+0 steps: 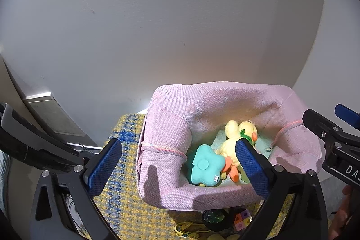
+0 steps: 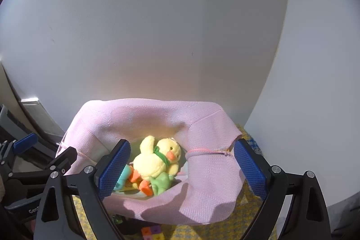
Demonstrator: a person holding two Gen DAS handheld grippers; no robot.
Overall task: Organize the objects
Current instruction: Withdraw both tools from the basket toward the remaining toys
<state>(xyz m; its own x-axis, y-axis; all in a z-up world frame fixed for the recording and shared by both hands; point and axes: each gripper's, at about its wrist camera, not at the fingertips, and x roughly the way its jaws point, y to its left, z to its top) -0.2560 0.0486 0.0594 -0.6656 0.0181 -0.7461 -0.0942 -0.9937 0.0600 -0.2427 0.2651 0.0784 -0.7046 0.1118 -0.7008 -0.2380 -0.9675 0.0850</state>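
I read the left tool [image 1: 177, 159] spread wide with nothing between its pads; the right tool [image 2: 182, 167] is likewise wide apart and holds nothing; both straddle the near rim of the pink fabric basket [image 1: 171, 195]. In front of the basket, a multicoloured cube [image 1: 242, 220] and a dark round item [image 1: 214, 218] lie on the yellow-blue woven cloth [image 1: 126, 201] covering the surface; inside the basket rest a teal flower plush [image 1: 205, 165], a yellow duck plush [image 2: 155, 161] and a green plush [image 2: 160, 183]; behind the basket stands a white wall [image 1: 168, 26].
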